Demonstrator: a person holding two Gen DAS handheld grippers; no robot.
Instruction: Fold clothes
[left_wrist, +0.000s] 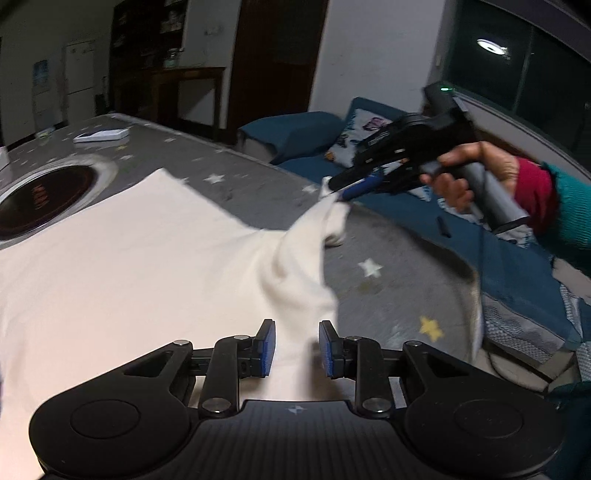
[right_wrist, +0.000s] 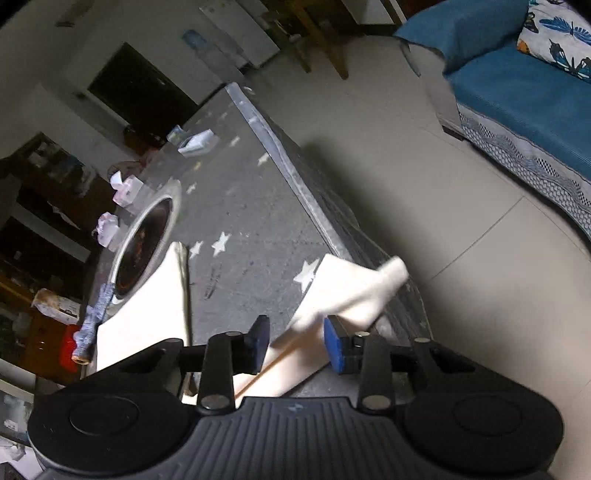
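A white garment (left_wrist: 122, 266) lies spread on the grey star-patterned table (left_wrist: 391, 280). My left gripper (left_wrist: 297, 349) is open, its blue pads either side of the cloth near its near edge. In the left wrist view my right gripper (left_wrist: 338, 192) is at the lifted corner of a sleeve (left_wrist: 317, 225), which is raised off the table. In the right wrist view the right gripper (right_wrist: 297, 343) has its jaws apart, with the white sleeve (right_wrist: 354, 291) lying between and beyond them; whether it pinches the cloth is unclear.
A round dark inset hotplate (left_wrist: 40, 199) sits in the table at the far left. A white box (left_wrist: 101, 134) lies at the far end. A blue sofa (left_wrist: 461, 236) with patterned cushions stands to the right past the table edge. Crumpled paper (right_wrist: 107, 229) lies by the hotplate.
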